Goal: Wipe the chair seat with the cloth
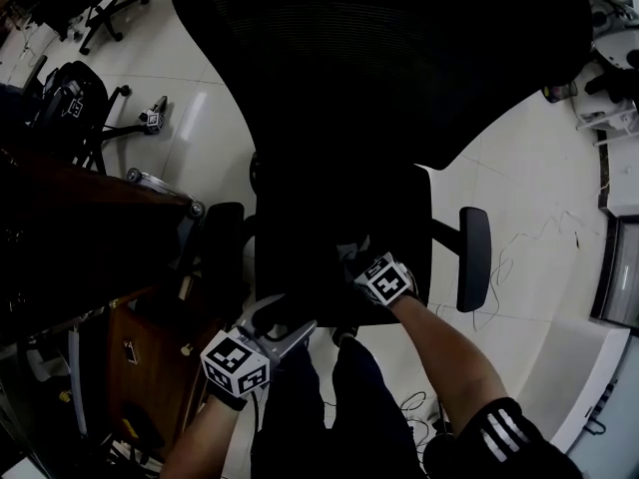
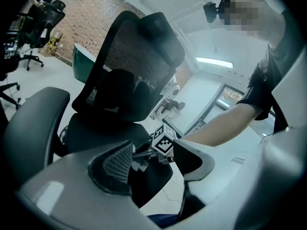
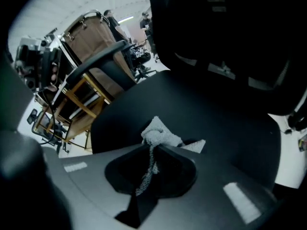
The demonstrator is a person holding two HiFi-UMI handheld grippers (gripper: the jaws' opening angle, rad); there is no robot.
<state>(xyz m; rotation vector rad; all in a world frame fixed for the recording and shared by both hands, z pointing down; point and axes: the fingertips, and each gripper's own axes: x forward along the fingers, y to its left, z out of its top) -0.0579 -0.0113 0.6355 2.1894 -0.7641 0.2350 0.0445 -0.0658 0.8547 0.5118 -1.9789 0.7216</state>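
Observation:
A black office chair fills the head view, its dark seat (image 1: pixel 339 238) below the mesh backrest (image 1: pixel 389 58). My right gripper (image 1: pixel 351 263) rests at the seat's front, shut on a grey-white cloth (image 3: pixel 158 135) that bunches out past the jaws onto the seat (image 3: pixel 216 123). My left gripper (image 1: pixel 272 313) hovers at the seat's front left corner, open and holding nothing. In the left gripper view its jaws (image 2: pixel 153 159) stand apart, and the right gripper's marker cube (image 2: pixel 164 143) shows through the gap, above the seat (image 2: pixel 100 133).
Armrests flank the seat: one on the right (image 1: pixel 473 257), one on the left (image 1: pixel 222 238). A dark desk (image 1: pixel 90 218) stands left, with another chair (image 1: pixel 70 98) behind it. Cables (image 1: pixel 519 257) lie on the pale floor. A wooden cart (image 3: pixel 86 37) is beyond the armrest.

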